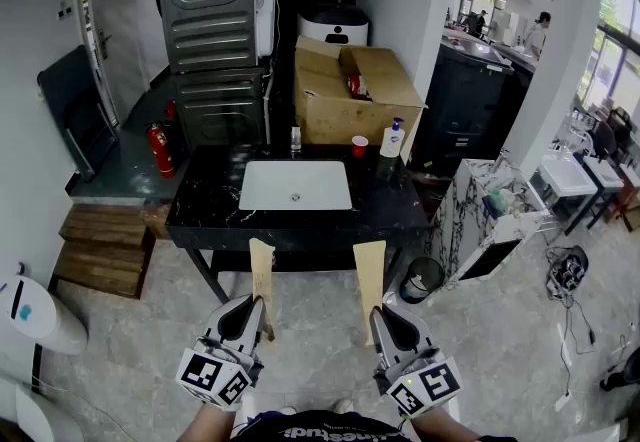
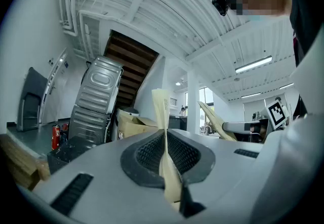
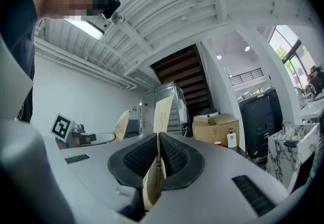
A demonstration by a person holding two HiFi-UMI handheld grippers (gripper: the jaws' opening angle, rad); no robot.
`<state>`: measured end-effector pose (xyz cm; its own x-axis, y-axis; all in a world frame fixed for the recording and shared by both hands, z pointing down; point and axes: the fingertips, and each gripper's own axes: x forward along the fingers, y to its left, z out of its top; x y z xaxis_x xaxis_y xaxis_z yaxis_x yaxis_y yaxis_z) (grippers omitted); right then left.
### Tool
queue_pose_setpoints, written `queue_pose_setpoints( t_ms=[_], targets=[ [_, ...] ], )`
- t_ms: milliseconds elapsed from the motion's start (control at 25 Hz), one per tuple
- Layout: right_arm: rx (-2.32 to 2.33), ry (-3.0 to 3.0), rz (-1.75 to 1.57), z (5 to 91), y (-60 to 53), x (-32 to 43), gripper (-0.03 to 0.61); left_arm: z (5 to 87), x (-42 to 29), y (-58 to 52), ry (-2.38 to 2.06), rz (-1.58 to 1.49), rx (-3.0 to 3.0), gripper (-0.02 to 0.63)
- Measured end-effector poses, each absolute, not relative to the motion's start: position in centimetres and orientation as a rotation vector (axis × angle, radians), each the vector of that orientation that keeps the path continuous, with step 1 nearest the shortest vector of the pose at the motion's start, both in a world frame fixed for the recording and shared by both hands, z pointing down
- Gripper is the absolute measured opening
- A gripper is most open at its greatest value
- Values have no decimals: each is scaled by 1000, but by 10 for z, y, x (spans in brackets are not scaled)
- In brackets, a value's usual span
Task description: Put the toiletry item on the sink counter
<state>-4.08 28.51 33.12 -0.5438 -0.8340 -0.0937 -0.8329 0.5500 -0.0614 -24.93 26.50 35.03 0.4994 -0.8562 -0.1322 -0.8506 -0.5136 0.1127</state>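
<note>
Standing at the back right of the black marbled worktop (image 1: 200, 215), the pump bottle (image 1: 392, 141) is upright, white with a blue label whose print is too small to read. A red cup (image 1: 359, 145) sits just beside it on its left, and a small clear bottle (image 1: 296, 138) stands behind the white sink basin (image 1: 320, 192). A brown cardboard box (image 1: 340, 110) with open flaps rises behind the worktop, bearing no legible marking.

Both tools are held low and well short of the worktop, pointing toward it. The left tongs (image 1: 262, 270) are pressed together with nothing between them – their own view shows the two pale blades (image 2: 163, 116) meeting in one thin edge. The right tongs (image 1: 369, 275) are likewise closed and empty; faint print runs along the pale blade (image 3: 161, 116), but it cannot be made out. From that view the pump bottle (image 3: 232, 138) shows far off to the right. Each tool carries a cube with black-and-white square markers (image 1: 213, 377).
</note>
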Motion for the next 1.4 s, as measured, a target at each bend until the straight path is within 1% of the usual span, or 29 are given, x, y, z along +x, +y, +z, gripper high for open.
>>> queue_pose_setpoints(
  t_ms=[440,840,1400],
  targets=[
    [-1440,2654,-12,332,285,-32,52,353,-240,266,-1521,-252,2714,26],
    [-1512,2589,-52,330,282,-4,52,355,-227,266,-1510,-247,2700,26],
    [-1474,2593,-82,331,273,36,52,356,-175,254,-1487,-229,2717,26]
  ],
)
